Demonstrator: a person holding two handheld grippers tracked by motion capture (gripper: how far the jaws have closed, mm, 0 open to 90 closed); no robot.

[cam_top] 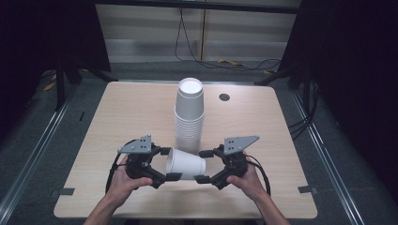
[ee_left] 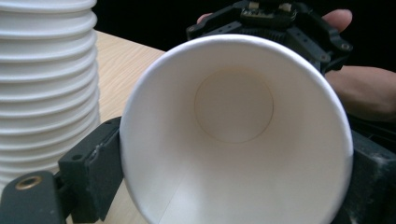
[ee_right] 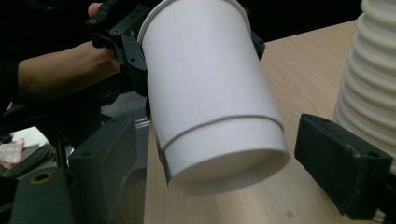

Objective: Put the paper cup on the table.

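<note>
No brand, label or writing can be read on anything here.

Nearest the person, the left gripper (cam_top: 168, 163) has its jaws closed on the wide rim end of a single white paper cup (cam_top: 186, 164), which lies on its side above the table (cam_top: 117, 112), mouth toward the left hand (cam_top: 123, 180). In the left gripper view the black pads press on both sides of the rim, and the cup's inside is bare and white down to its round bottom, with nothing in it.

The right gripper (cam_top: 202, 166) faces it from the other side. Its jaws stand wide apart around the cup's narrow base; in the right gripper view there is a gap between each pad and the cup wall, so they do not press on it. The right hand (cam_top: 247, 180) holds this gripper from behind.

Just beyond the two grippers, between them, stands a tall stack of white paper cups (cam_top: 189, 115), nested mouth down with the top cup's base upward. The held cup hides the stack's foot in the high view, and the gripper views cut the stack off at the frame edge.

Farther back a small dark round hole (cam_top: 224, 97) sits in the tabletop. Beyond the table the floor cables (cam_top: 230, 62) are hard to make out against the dark surroundings.
</note>
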